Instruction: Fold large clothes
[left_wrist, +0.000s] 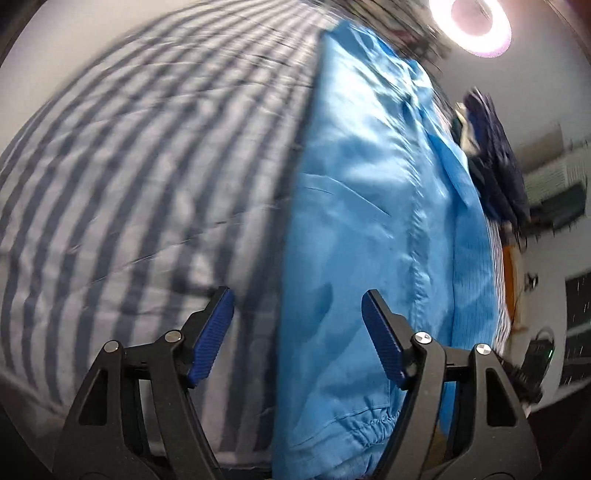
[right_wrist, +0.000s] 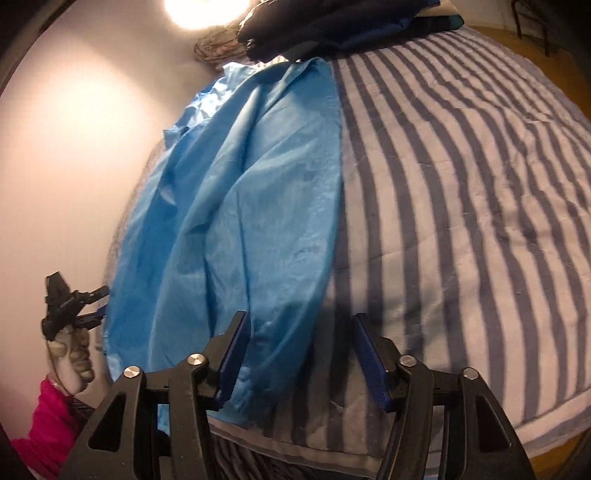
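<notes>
**Supervisor:** Report the left wrist view.

**Operator:** My left gripper (left_wrist: 297, 334) hangs with its fingers apart and nothing between the pads. Below them runs the long straight edge of the blue garment (left_wrist: 373, 221), lying flat on the striped bed cover (left_wrist: 147, 166). One finger is over the stripes, the other over the blue cloth, so I judge that I am straddling that edge to take it. An elastic cuff or hem shows near the bottom of the frame. A dark pile of clothes (left_wrist: 495, 162) sits at the far end of the bed, and a ring light (left_wrist: 472, 22) glares above. The view is blurred.

**Supervisor:** Right wrist view.

**Operator:** My right gripper (right_wrist: 299, 354) also has its fingers apart, gripping nothing. The garment's sleeve (right_wrist: 258, 258) lies folded in over the body, its gathered cuff just below my left-hand finger. The garment occupies the side of the bed nearest the wall; the rest of the cover is bare, which leaves room for the next fold. At the far left, my other hand (right_wrist: 72, 354), gloved, holds its gripper at the garment's opposite end.

**Supervisor:** Assessment?

**Operator:** Lengthwise narrowing looks done; both ends are covered for a crosswise fold.
</notes>
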